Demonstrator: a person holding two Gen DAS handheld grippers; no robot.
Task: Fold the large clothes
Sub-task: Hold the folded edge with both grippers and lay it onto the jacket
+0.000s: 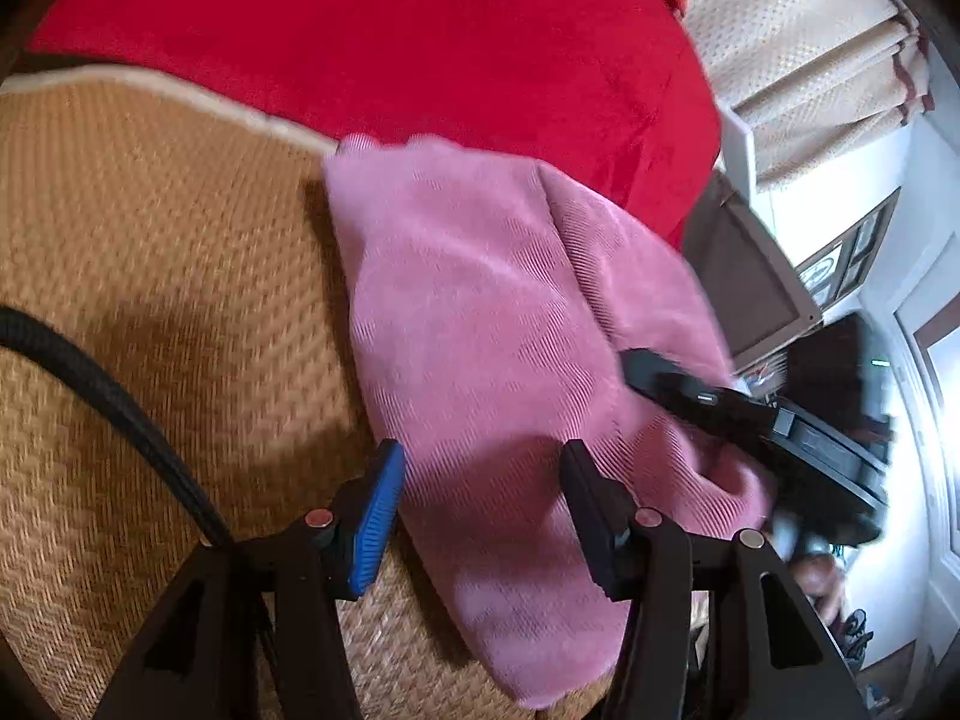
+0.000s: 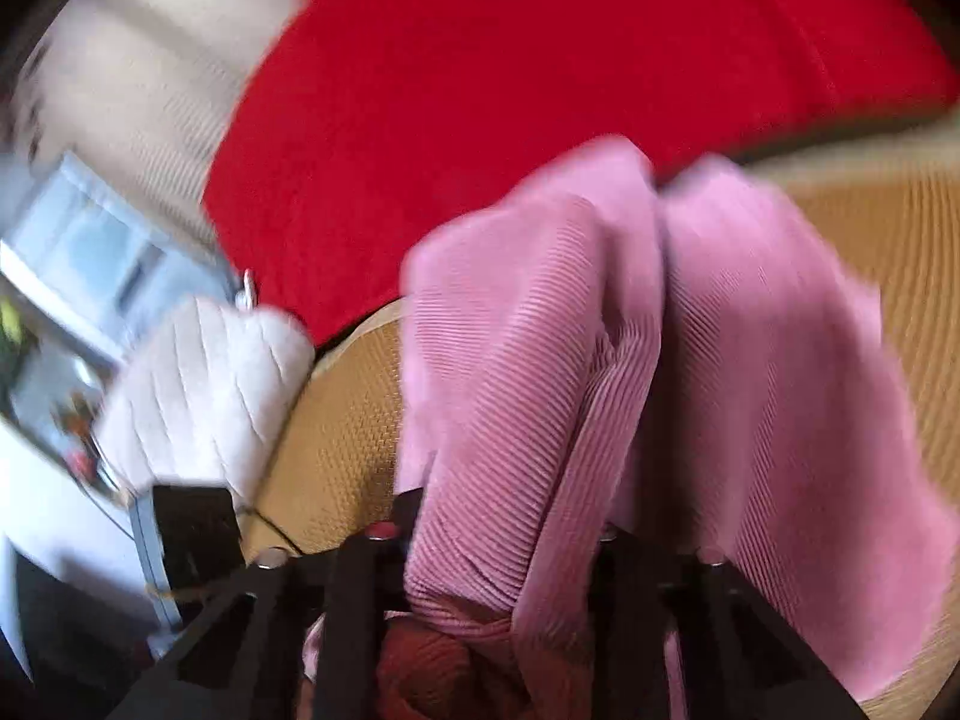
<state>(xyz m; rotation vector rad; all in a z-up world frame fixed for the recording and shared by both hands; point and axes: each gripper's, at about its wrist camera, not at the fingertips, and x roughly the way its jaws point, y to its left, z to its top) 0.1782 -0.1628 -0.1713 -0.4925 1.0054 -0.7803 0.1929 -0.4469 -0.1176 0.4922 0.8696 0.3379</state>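
A pink ribbed garment (image 1: 480,276) lies folded in a long strip on a tan woven mat (image 1: 150,228). My left gripper (image 1: 486,510) hangs over its near end, open; the blue pad sits at the cloth's left edge and the black finger (image 1: 591,516) stands over the cloth, neither pressing it. In the right wrist view the pink garment (image 2: 750,360) bunches up between the jaws of my right gripper (image 2: 510,540), which is shut on a thick fold of it. From the left wrist view, the right gripper (image 1: 720,402) shows as a black body at the cloth's right edge.
A red blanket (image 1: 390,30) covers the far side beyond the woven mat (image 2: 342,420). A black cable (image 1: 120,402) crosses the mat on the left. A white quilted cushion (image 2: 210,372) sits off the mat's edge. Beige curtains (image 1: 798,48) and furniture stand to the right.
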